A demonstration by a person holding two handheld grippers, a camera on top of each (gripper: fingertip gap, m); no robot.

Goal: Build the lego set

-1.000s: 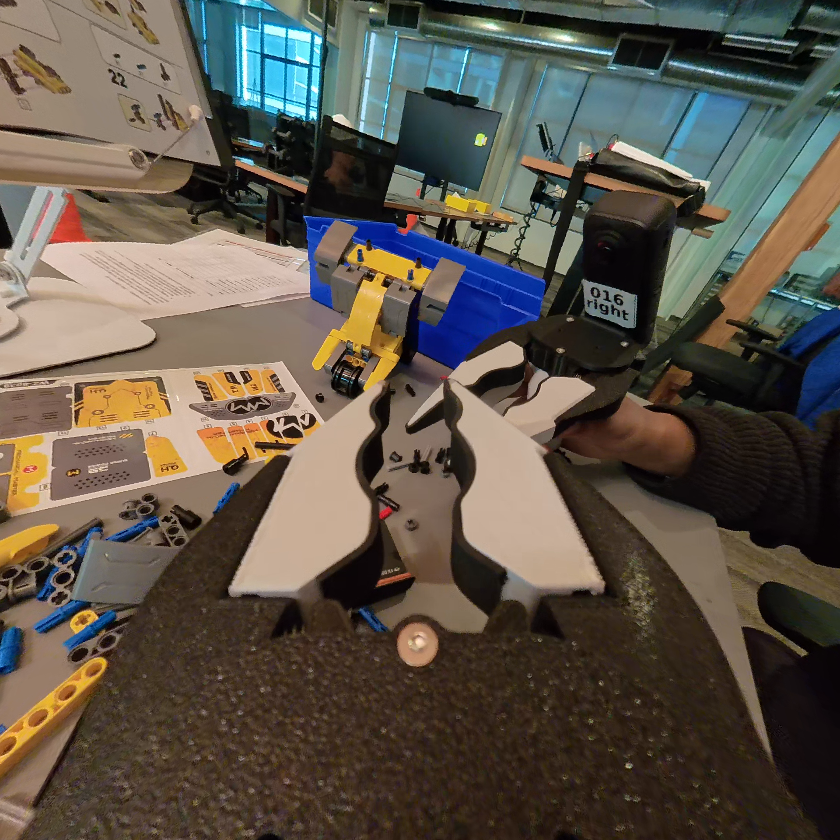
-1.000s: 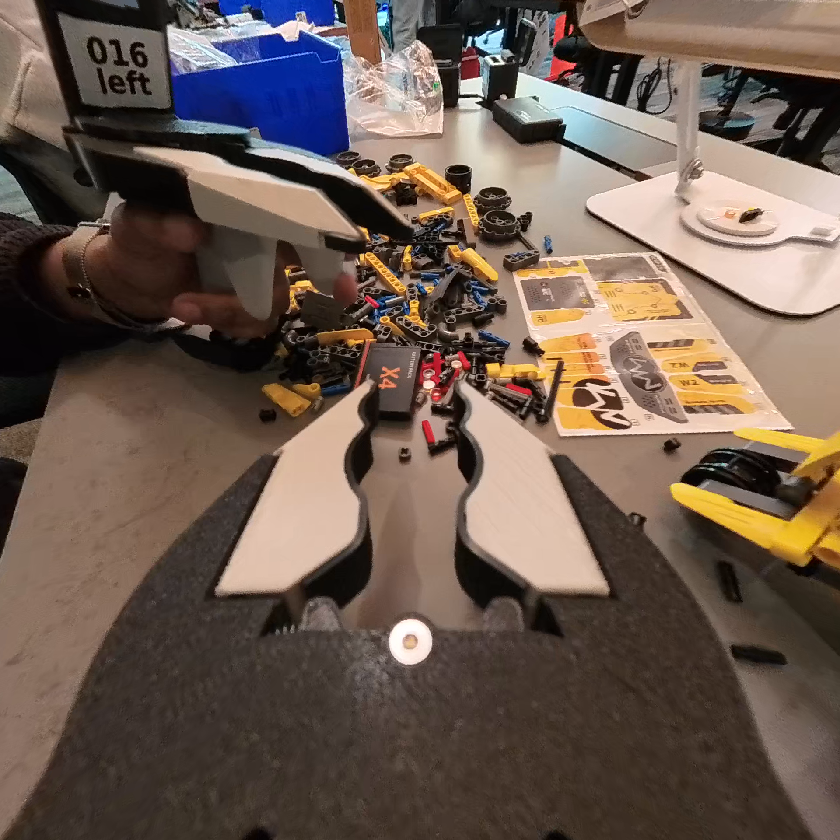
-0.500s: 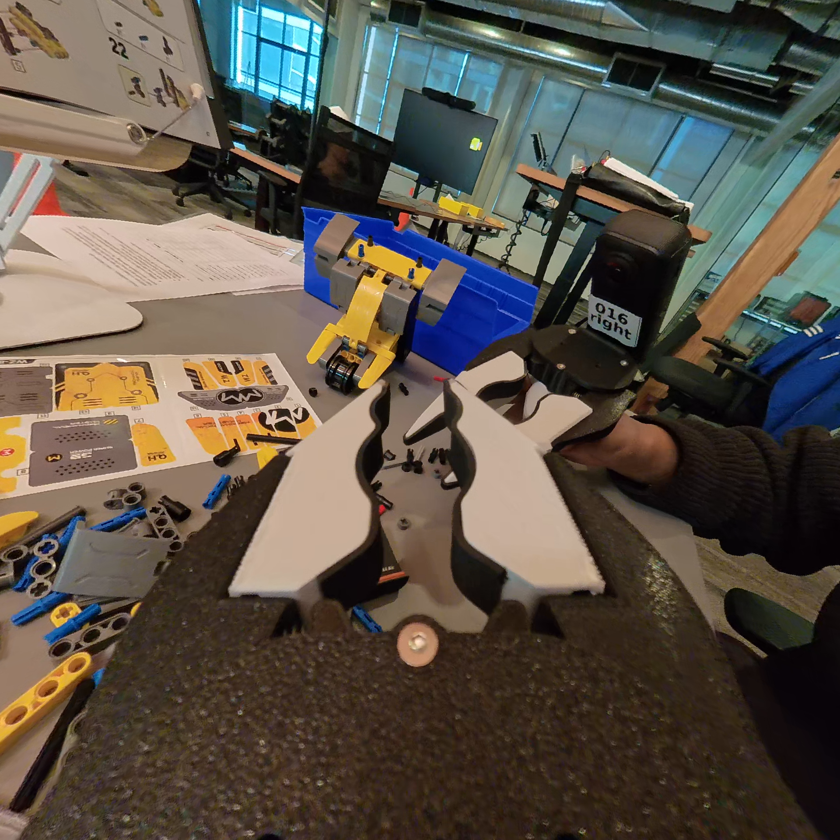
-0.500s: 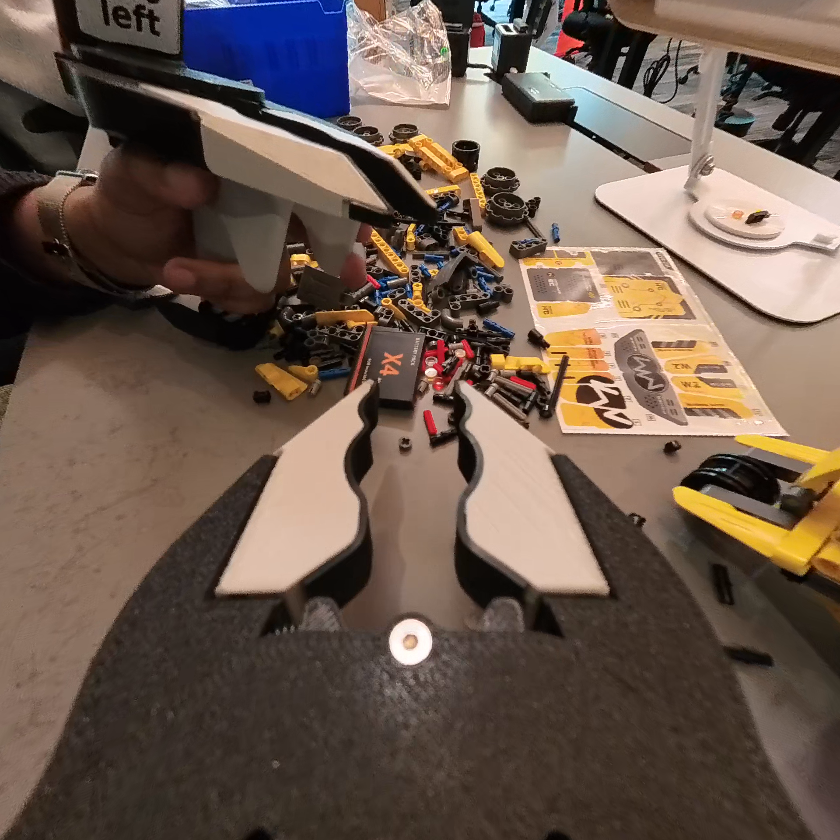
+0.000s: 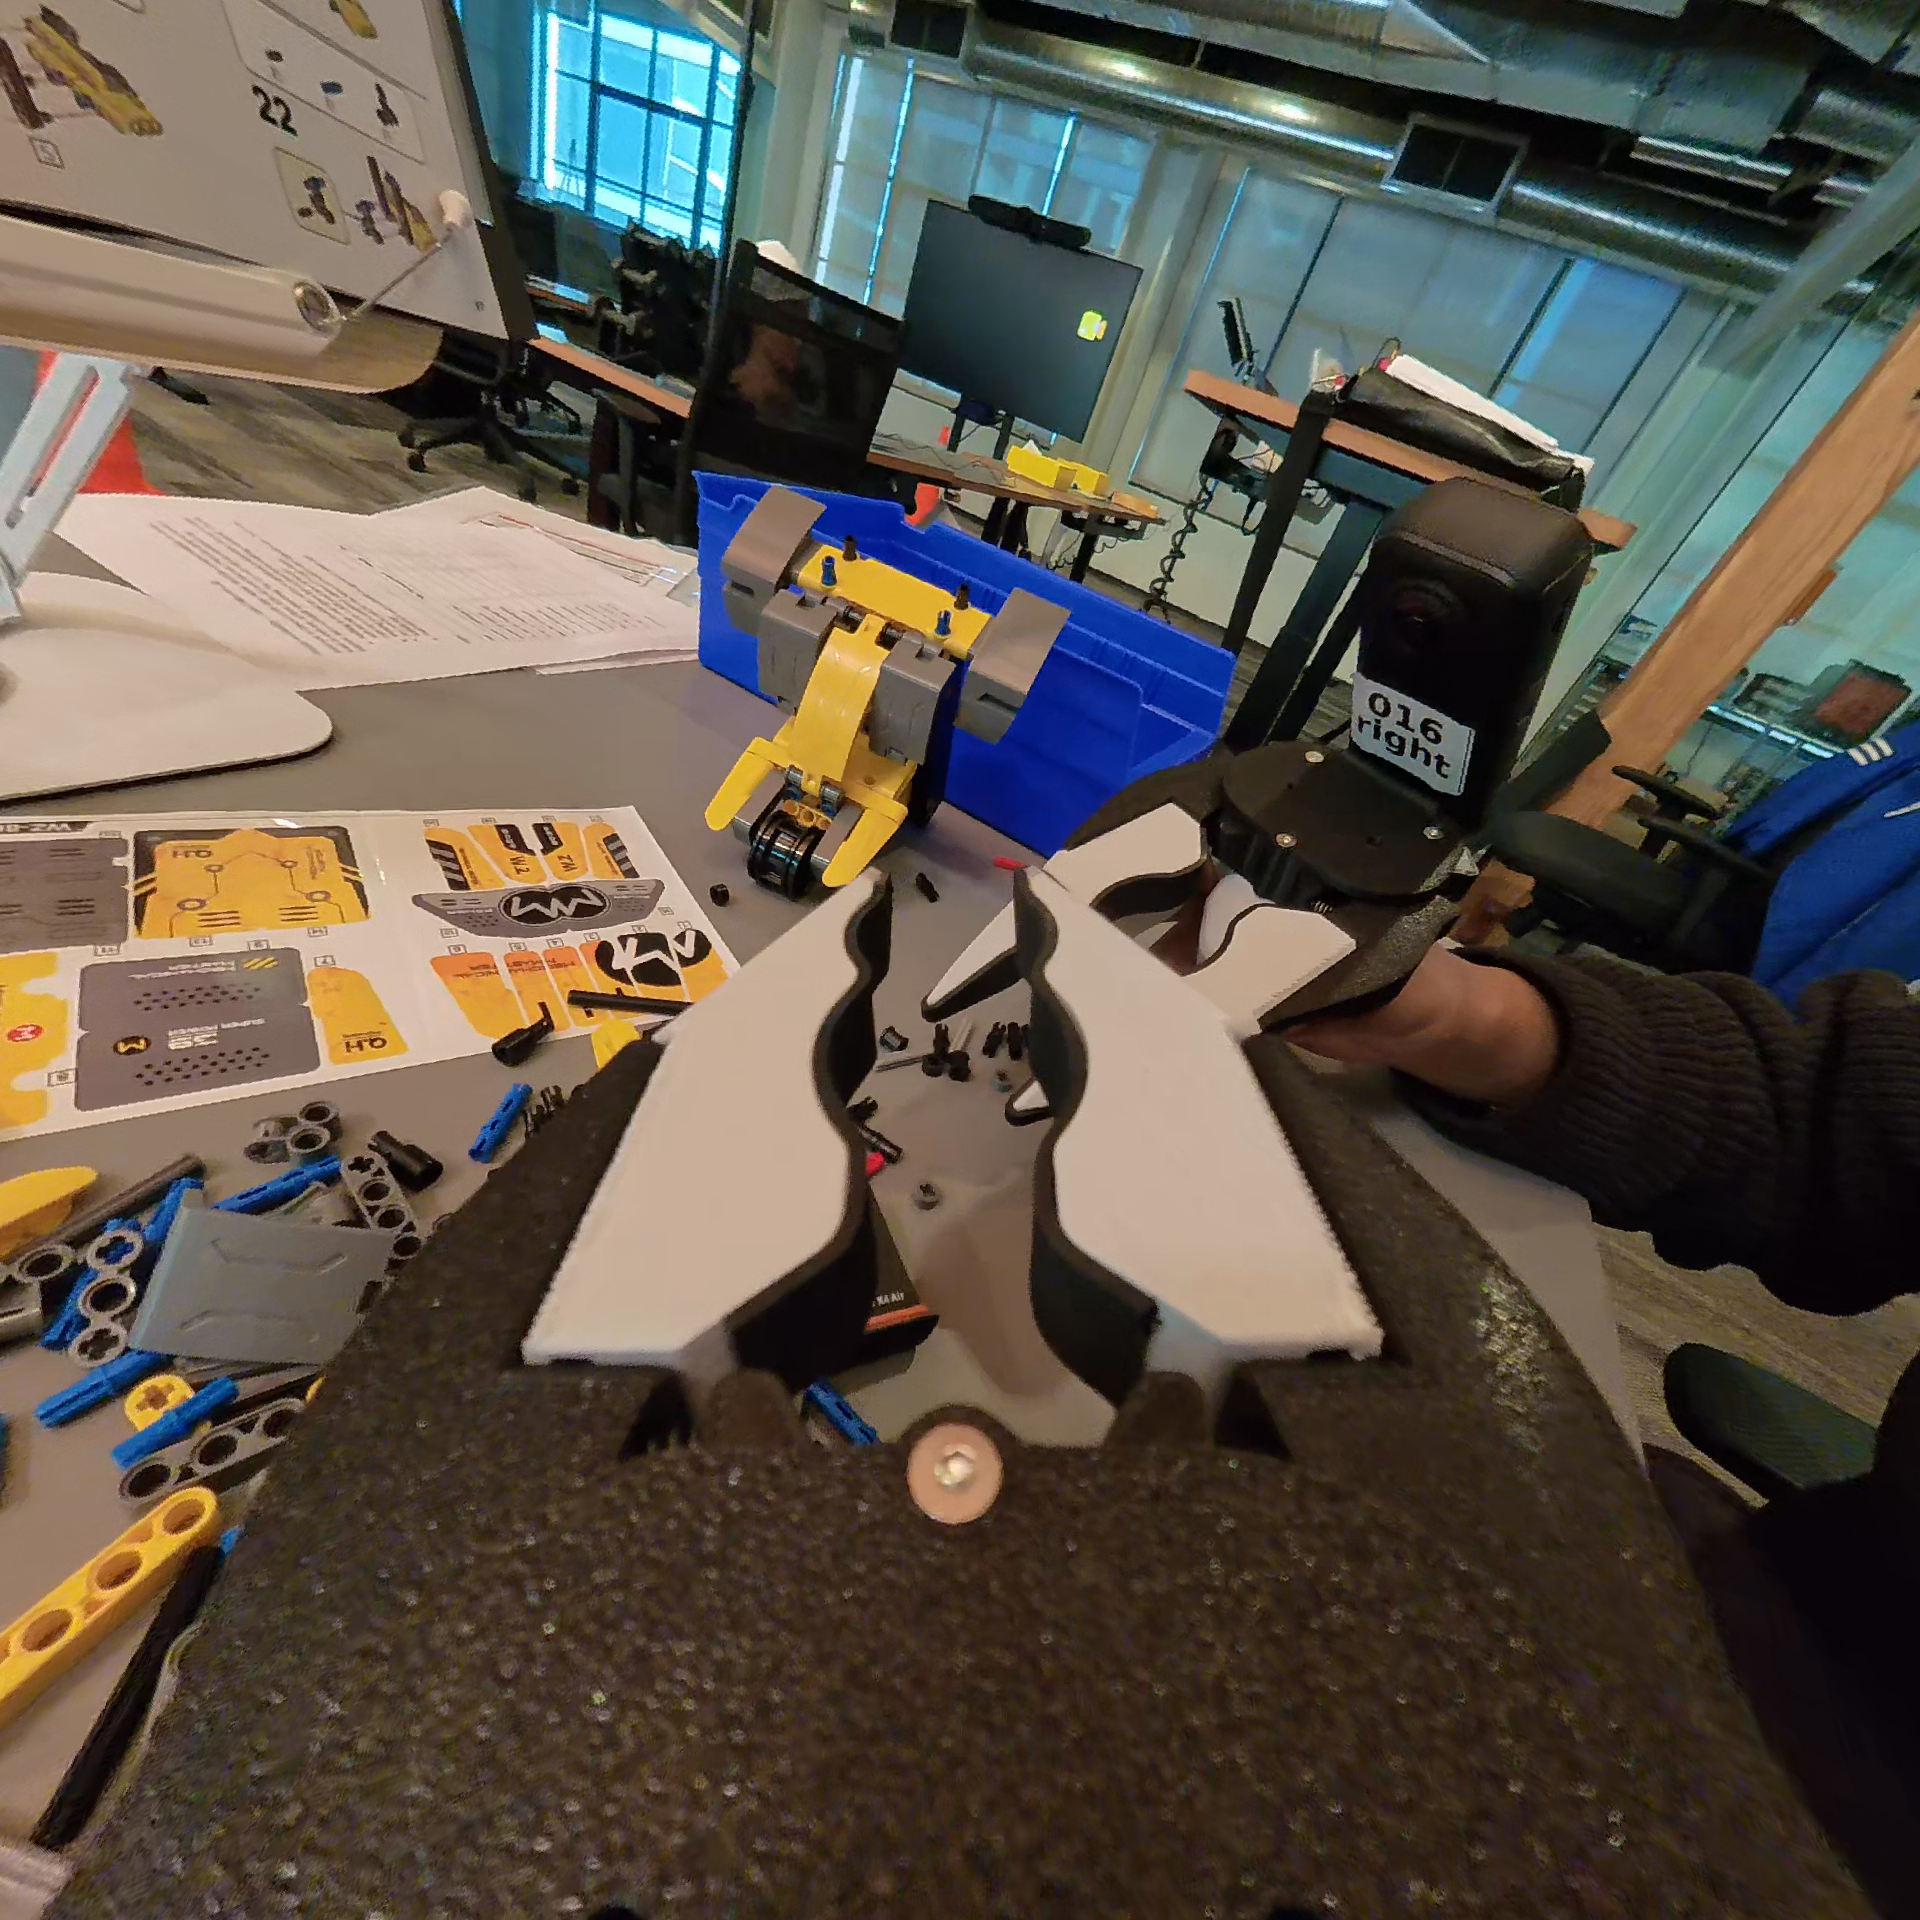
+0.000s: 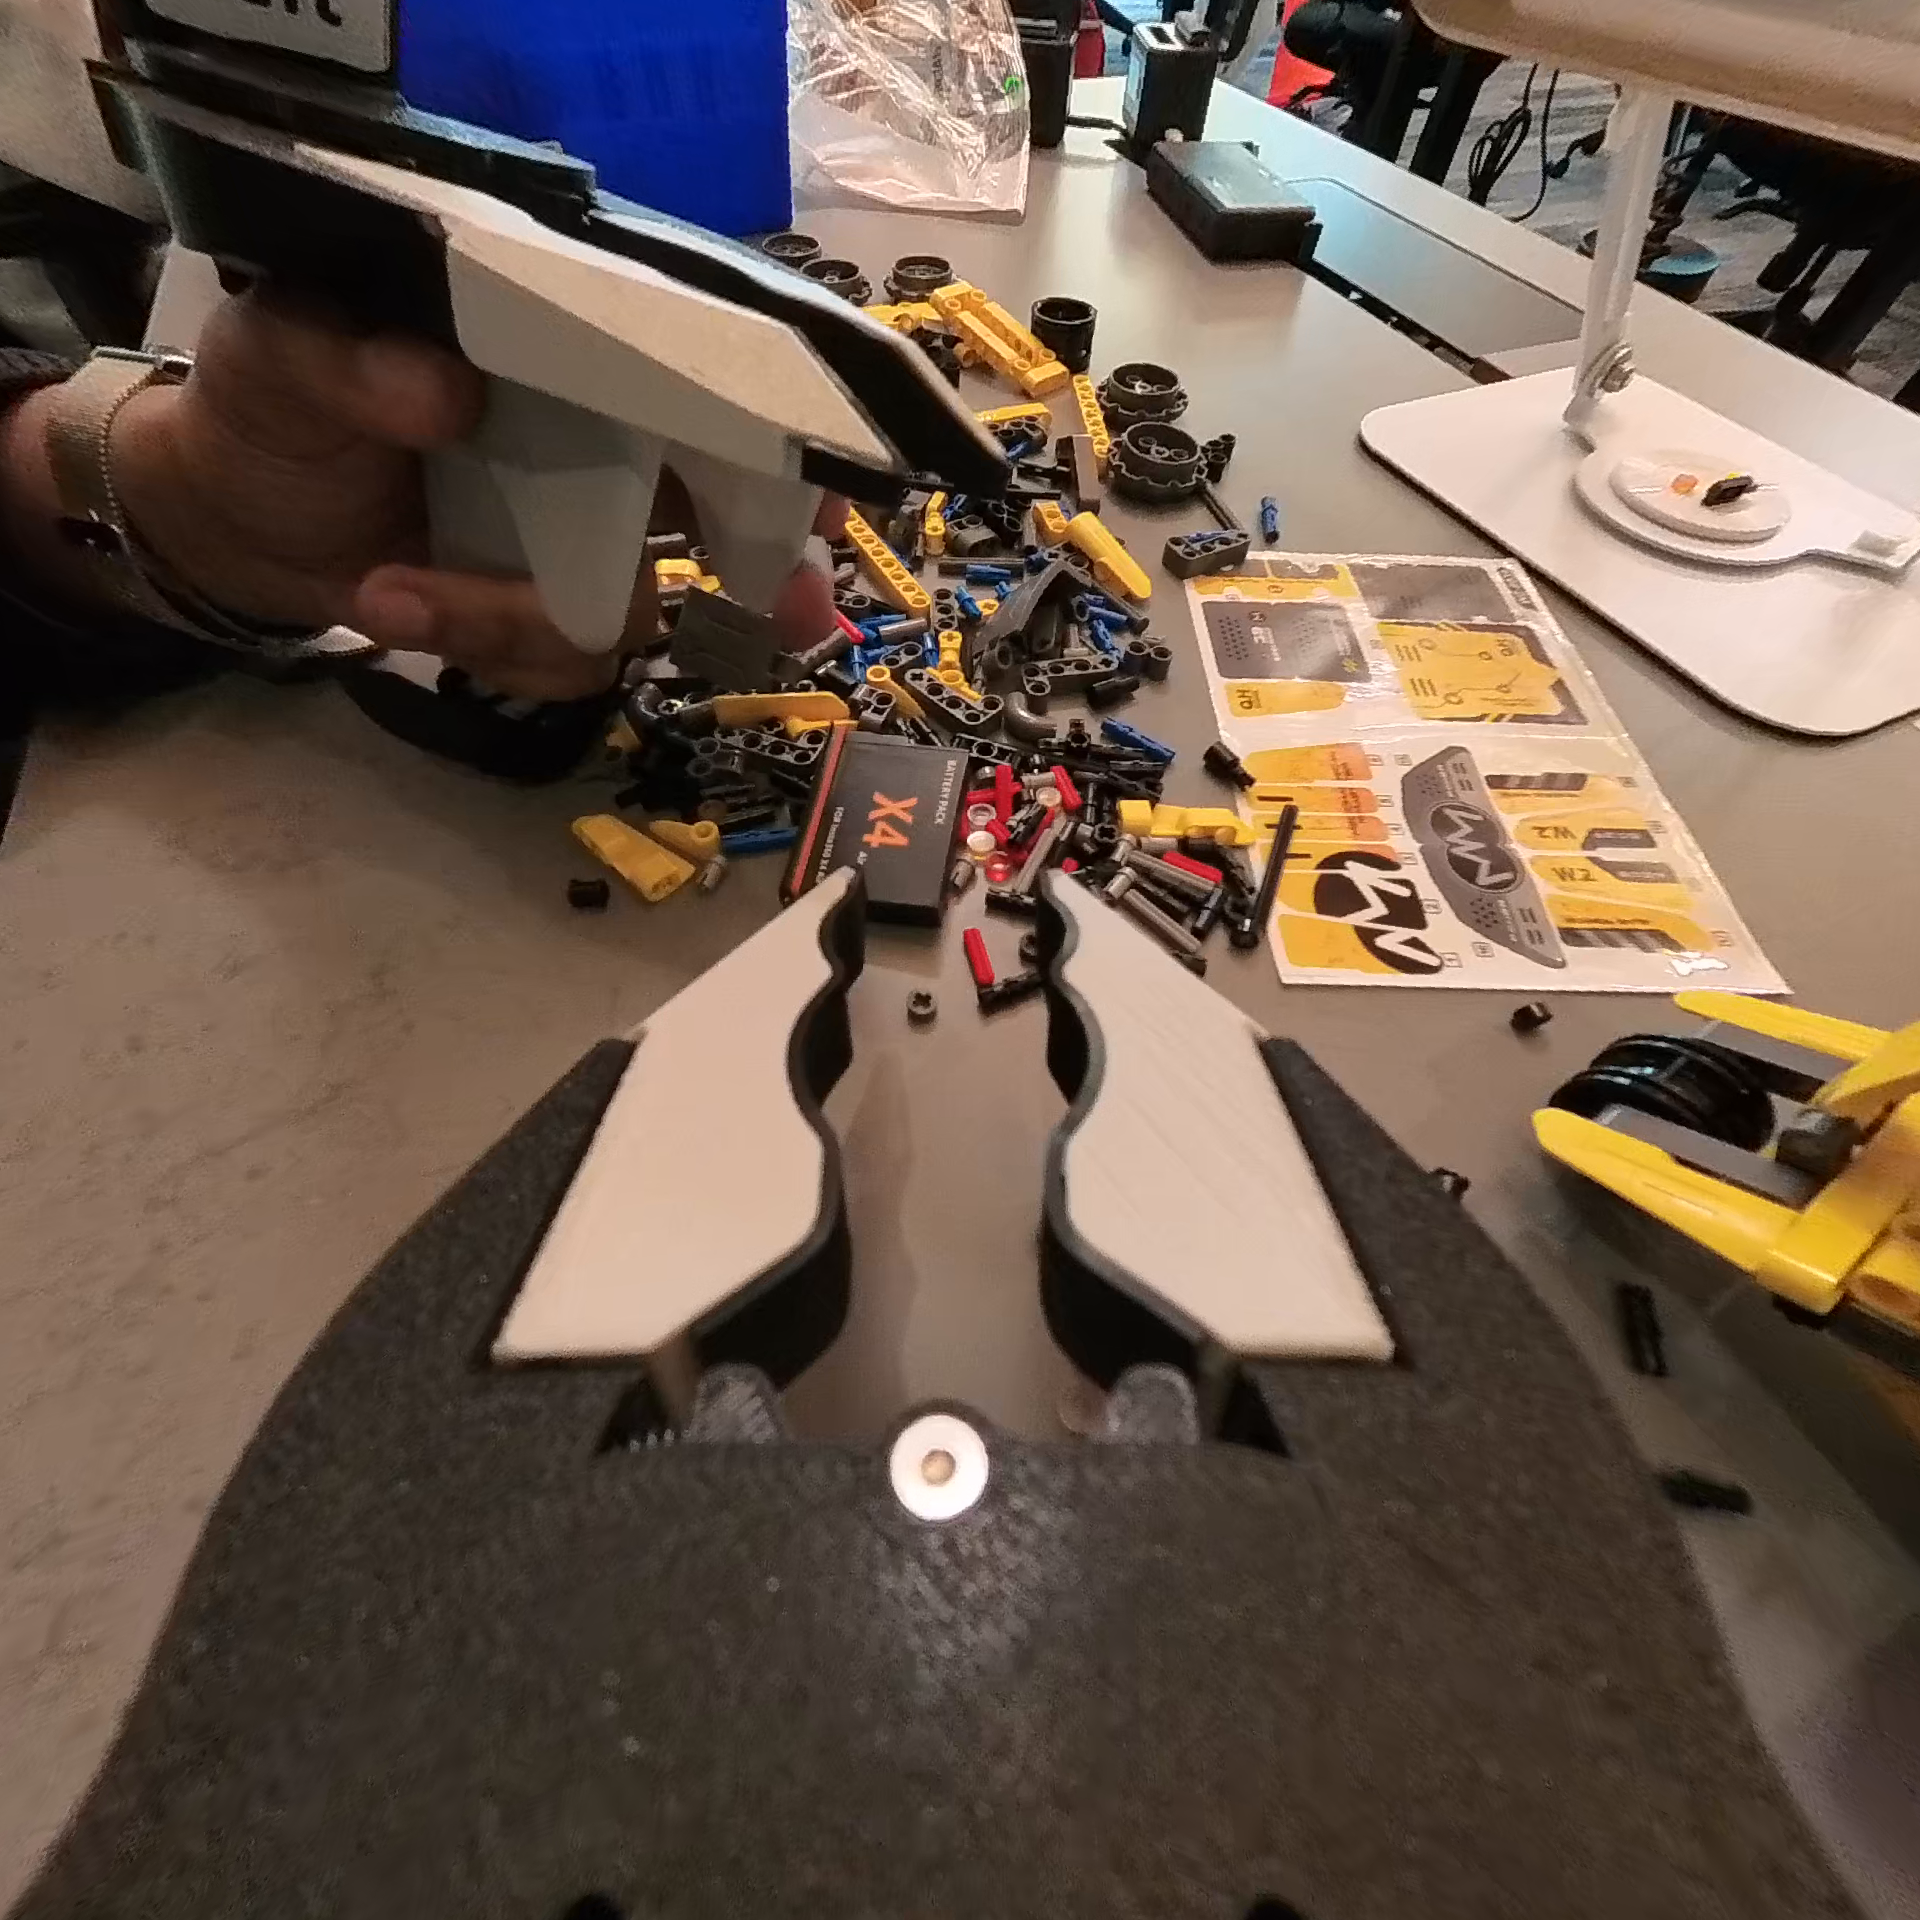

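Note:
A partly built yellow and grey lego vehicle stands on the grey table in front of a blue bin; its yellow front and black wheel show at the right of the right wrist view. A pile of loose black, yellow, blue and red lego parts lies mid-table. My left gripper is open and empty, held above the pile. My right gripper is open and empty, low over the table, just short of a black battery box and a red pin. It also shows in the left wrist view.
A sticker sheet lies right of the pile. A white stand base carries the instruction booklet. Printed papers lie behind. A clear plastic bag and a black box sit at the far edge. Across from one pair of fingers to the other is roughly 7 cm. Measured from the fingertips, the red pin is 5 cm or so from the right gripper and 11 cm from the left.
The left gripper has moved forward over the pile, closer to the right gripper's camera. The right gripper has crept a little toward the battery box. Both stay open.

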